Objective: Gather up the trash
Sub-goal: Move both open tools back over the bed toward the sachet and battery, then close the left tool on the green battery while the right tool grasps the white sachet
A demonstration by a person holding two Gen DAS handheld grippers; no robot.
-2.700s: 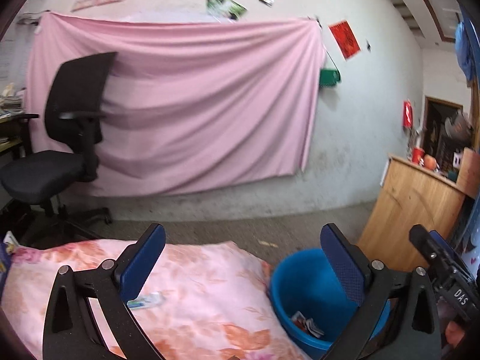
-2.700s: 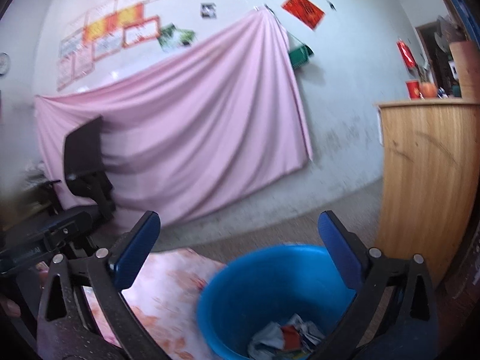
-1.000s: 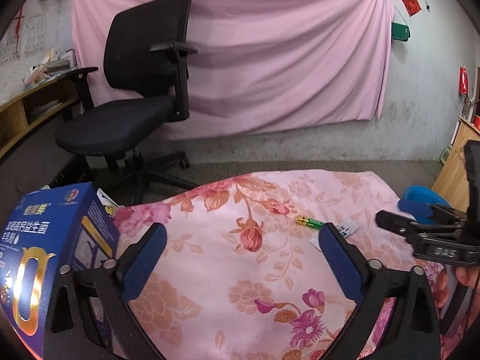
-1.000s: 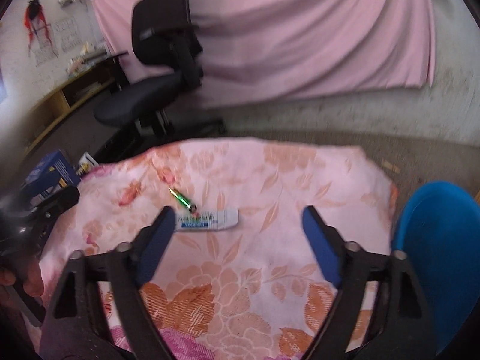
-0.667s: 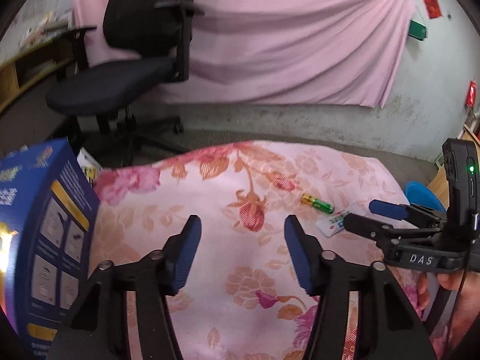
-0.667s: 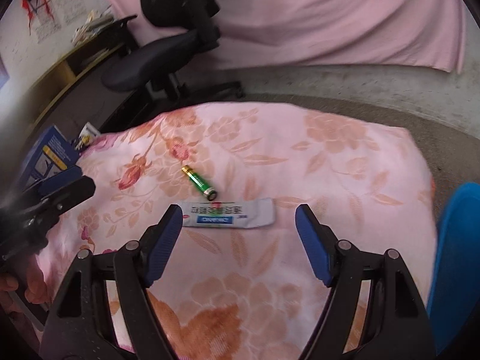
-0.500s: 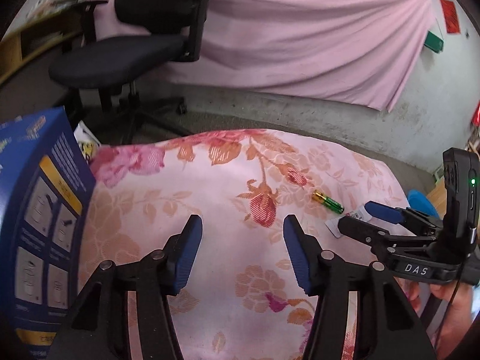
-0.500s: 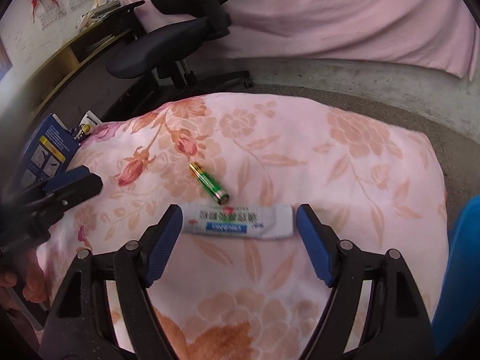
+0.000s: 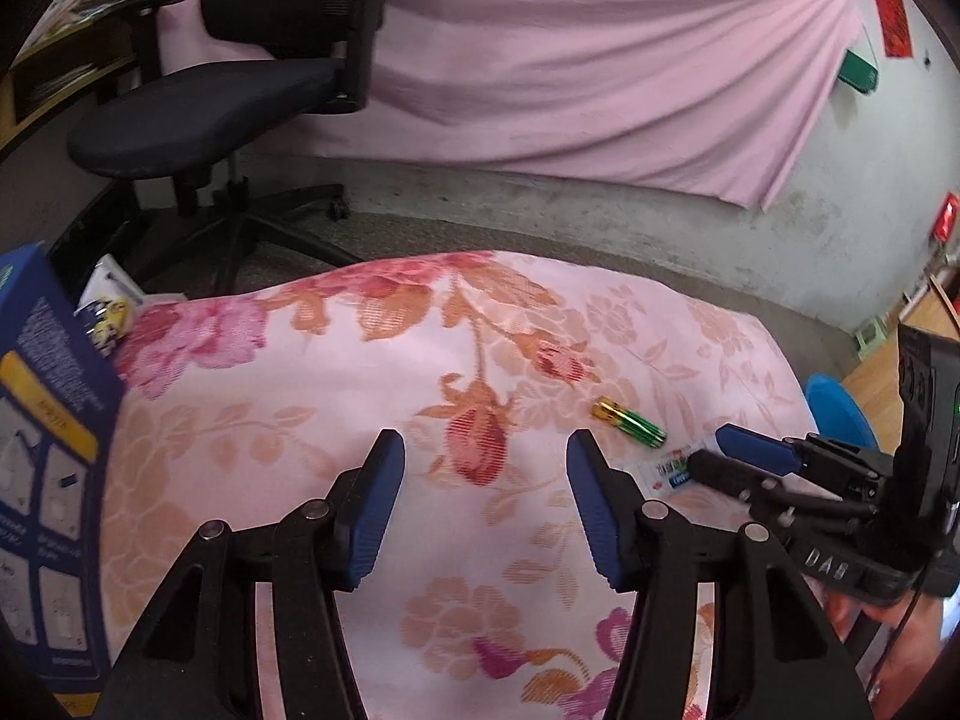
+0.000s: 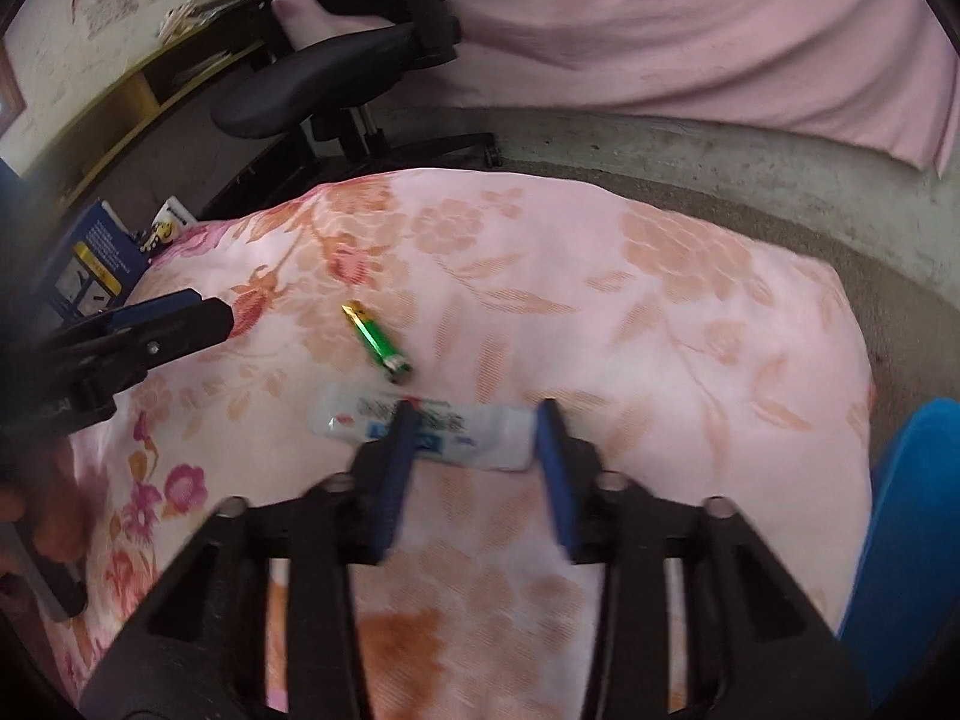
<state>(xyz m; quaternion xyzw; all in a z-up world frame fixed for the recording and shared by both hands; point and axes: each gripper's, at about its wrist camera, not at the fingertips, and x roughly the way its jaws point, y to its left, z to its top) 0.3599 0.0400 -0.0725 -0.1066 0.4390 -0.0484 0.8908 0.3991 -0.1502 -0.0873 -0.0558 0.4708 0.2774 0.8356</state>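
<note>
Trash here is two small items lying on the floral pink cloth (image 9: 336,420), with the blue bin (image 10: 912,540) at the cloth's right edge, only partly in frame. Biggest background item: pink curtain (image 9: 570,60) draped over the far wall, black office chair (image 9: 240,78) in front of it on the floor. Dark blue printed box (image 9: 42,480) stands at the cloth's left edge, upright, cropped by the frame in the left wrist view. Left gripper (image 9: 480,486) hovers over the cloth's left-centre, fingers apart, nothing between them. Right gripper (image 10: 474,468) is low over the cloth, fingers apart and straddling the white sachet (image 10: 420,420); left fingertip overlaps the sachet's printed middle, right fingertip sits at its right end. Contact with the sachet can't be confirmed, frame is motion-blurred there. Sachet lies flat, long axis across the view, blue and red print on top. Green AA battery (image 10: 377,341) with gold end lies just beyond the sachet, angled, its near end almost touching the sachet's top edge; whether they touch I can't tell. In the left wrist view the same battery (image 9: 629,422) sits right of the left gripper, just beside the right gripper's blue fingertips (image 9: 756,450).
</note>
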